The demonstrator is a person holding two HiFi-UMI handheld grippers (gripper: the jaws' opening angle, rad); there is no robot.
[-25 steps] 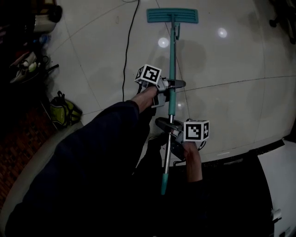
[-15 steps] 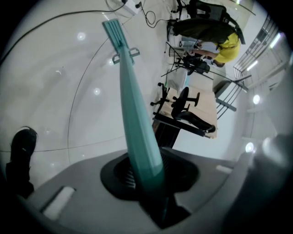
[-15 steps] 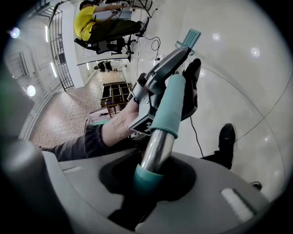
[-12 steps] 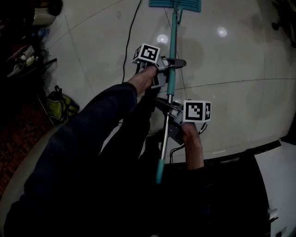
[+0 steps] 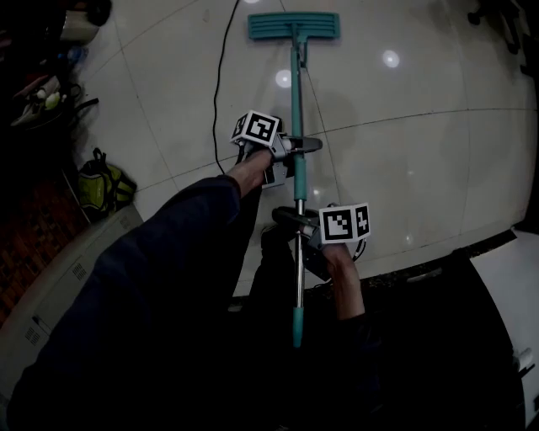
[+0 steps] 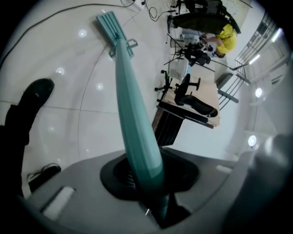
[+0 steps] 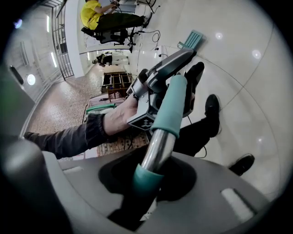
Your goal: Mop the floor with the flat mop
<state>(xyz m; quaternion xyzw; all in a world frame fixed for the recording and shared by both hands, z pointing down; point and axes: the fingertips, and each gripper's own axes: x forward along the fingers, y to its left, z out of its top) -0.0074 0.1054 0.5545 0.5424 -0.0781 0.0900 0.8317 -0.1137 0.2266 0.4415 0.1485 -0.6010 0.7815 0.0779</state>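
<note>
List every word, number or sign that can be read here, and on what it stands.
No text can be read.
Left tool and right tool, both shut on the mop handle: cubes bear square markers, no letters.
Pale box: small dark prints, too small to read.

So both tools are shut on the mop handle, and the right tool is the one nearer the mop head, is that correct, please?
Not quite: the left tool is the one nearer the mop head. The right tool grips the mop handle farther back, close to the person, as the head view shows. Both are indeed shut on it.
</note>
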